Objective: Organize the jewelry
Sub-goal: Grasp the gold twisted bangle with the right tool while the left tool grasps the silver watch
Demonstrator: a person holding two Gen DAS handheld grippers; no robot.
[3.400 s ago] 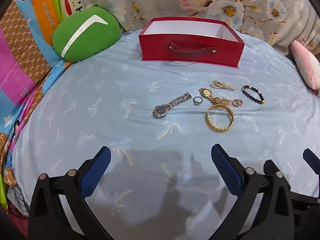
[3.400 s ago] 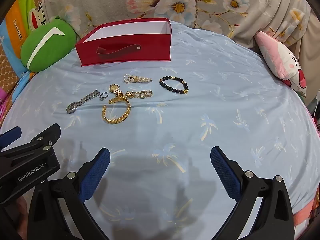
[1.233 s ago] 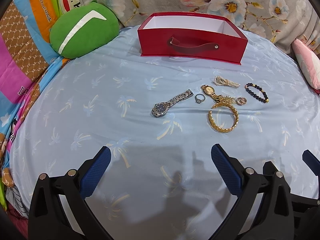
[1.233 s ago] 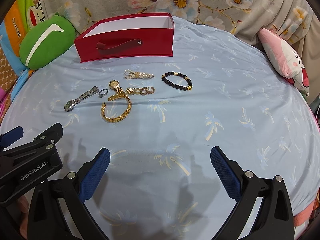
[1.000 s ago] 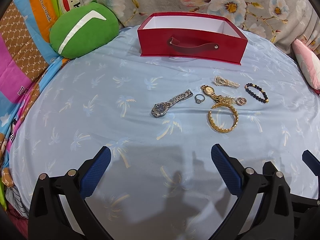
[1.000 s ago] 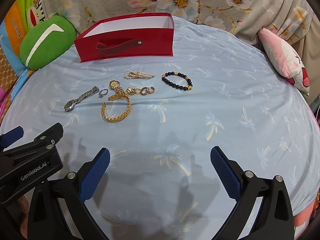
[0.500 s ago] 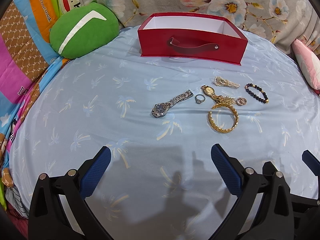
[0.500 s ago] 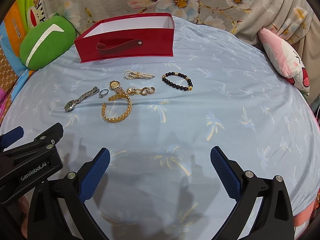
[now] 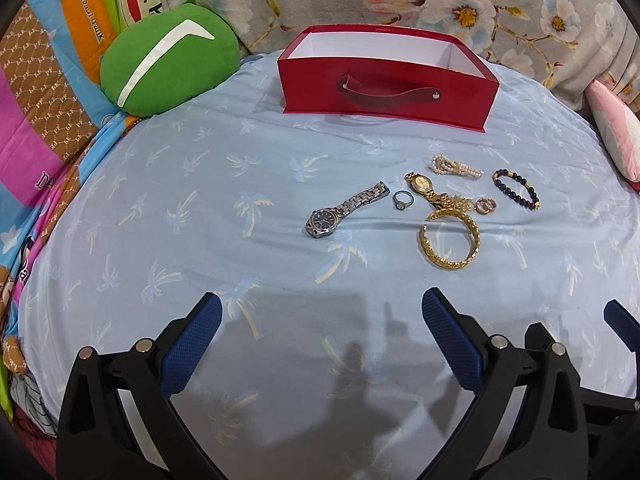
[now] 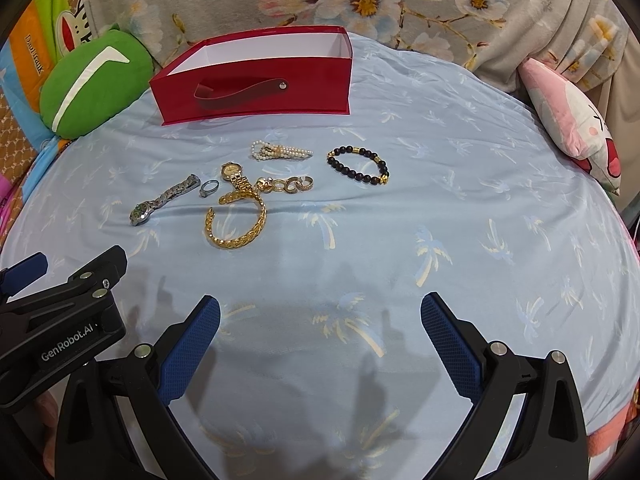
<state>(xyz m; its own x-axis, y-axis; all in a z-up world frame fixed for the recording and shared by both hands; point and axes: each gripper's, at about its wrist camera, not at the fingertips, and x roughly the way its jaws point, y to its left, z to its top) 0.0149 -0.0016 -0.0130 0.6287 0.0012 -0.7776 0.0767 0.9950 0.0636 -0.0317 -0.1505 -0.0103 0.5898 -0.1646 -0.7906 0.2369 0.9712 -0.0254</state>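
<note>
Plainly "GenRobot.AI" marks my left tongs [image 10: 24, 280]; both they and my right tongs [image 10: 320, 320] gape empty over the palm-print bed [image 10: 440, 208], jewelry mid-bed: silver watch [image 9: 340, 210], gold bangle [image 9: 450, 238], before the red box [image 9: 386, 92].

A soft light-blue sheet [image 9: 200, 184] with little palm trees lies in front of the tool. Far ahead hangs a gray cloth [image 10: 400, 12] with big flowers. A green pillow [image 9: 168, 68] sits ahead on the left (a pink pillow [image 10: 572, 120] on the right).
</note>
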